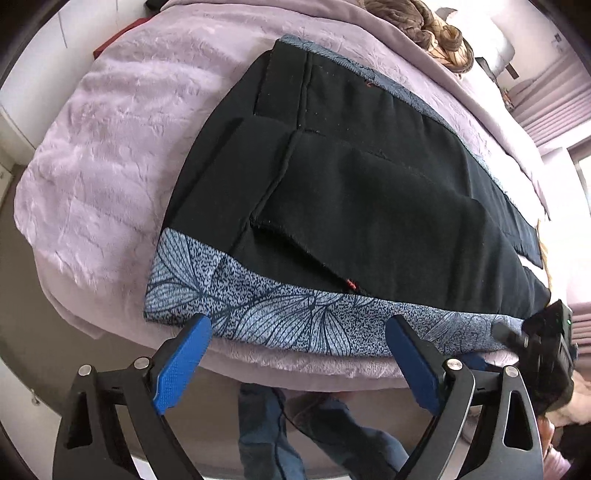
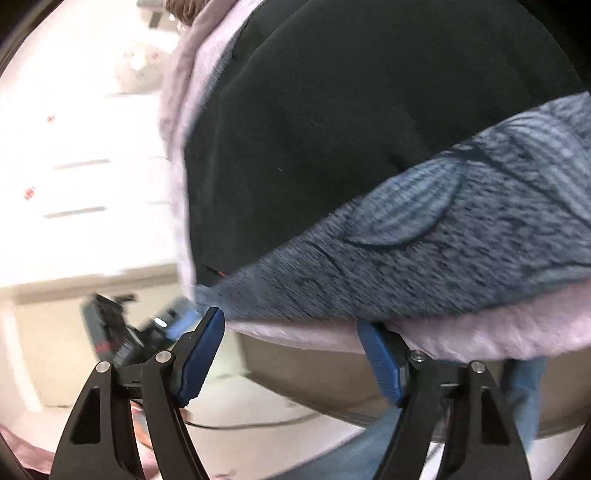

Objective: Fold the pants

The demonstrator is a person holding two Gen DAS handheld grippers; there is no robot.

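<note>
The black pants (image 1: 369, 192) lie spread flat on a blue leaf-patterned cloth (image 1: 280, 314) on a lilac bed. One leg lies folded over the other. My left gripper (image 1: 297, 332) is open and empty, its blue fingers (image 1: 183, 363) just short of the cloth's near edge. My right gripper (image 2: 291, 328) is open and empty at the bed's edge, below the cloth (image 2: 461, 236) and the pants (image 2: 332, 122). This view is blurred. The right gripper's body also shows in the left wrist view (image 1: 546, 339) at the cloth's right corner.
The lilac plush bedspread (image 1: 110, 155) covers the bed, which drops off to the floor near me. A brown patterned bundle (image 1: 432, 33) lies at the far side. The person's jeans-clad legs (image 1: 280, 432) stand by the bed. White drawers (image 2: 81, 166) stand to the left.
</note>
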